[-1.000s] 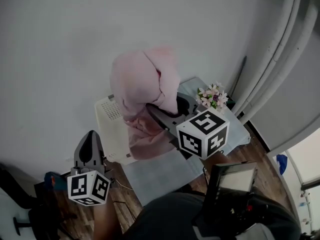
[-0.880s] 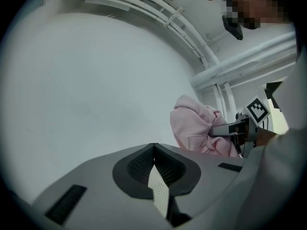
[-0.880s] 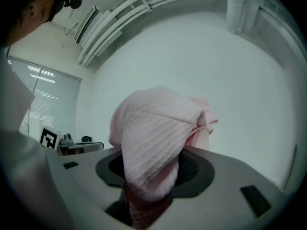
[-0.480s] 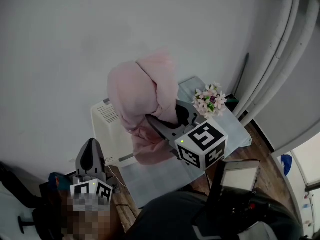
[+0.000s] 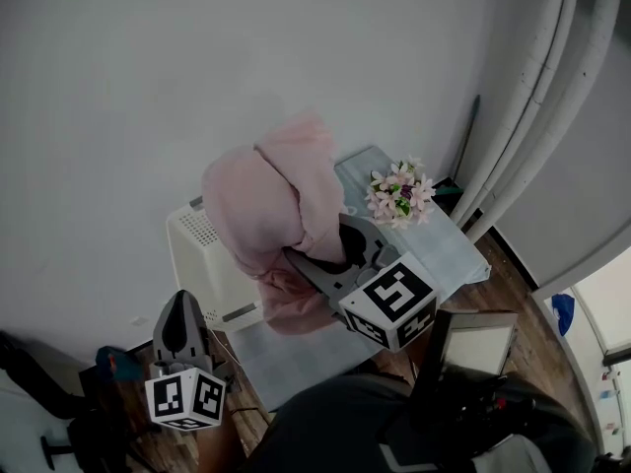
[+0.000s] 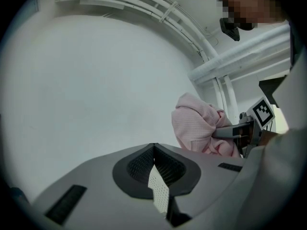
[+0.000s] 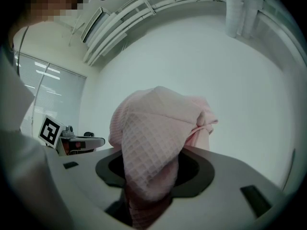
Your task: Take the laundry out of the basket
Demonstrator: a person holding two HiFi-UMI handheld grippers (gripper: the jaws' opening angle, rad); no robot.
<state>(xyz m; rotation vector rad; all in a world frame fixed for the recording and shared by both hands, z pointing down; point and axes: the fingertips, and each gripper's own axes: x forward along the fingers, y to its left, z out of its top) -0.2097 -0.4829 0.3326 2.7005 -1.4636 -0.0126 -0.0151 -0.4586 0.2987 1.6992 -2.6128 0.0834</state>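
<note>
A bundle of pink waffle-weave laundry (image 5: 264, 200) hangs in the air above the white perforated basket (image 5: 202, 254), lifted out of it. My right gripper (image 5: 314, 252) is shut on the cloth's lower folds. In the right gripper view the pink cloth (image 7: 151, 143) fills the gap between the jaws and spills over them. My left gripper (image 5: 180, 302) is low at the left, by the basket's near corner, shut and holding nothing. In the left gripper view its jaws meet, with the pink bundle (image 6: 197, 128) and the right gripper (image 6: 237, 131) ahead to the right.
A small table (image 5: 449, 249) with a bunch of pink and white flowers (image 5: 397, 190) stands right of the basket. A pale mat (image 5: 296, 348) lies on the wooden floor in front. A plain wall is behind; pipes (image 5: 532, 116) run up at right.
My right gripper and the pink bundle have shifted a little left and down. My left gripper has dropped lower and stays shut.
</note>
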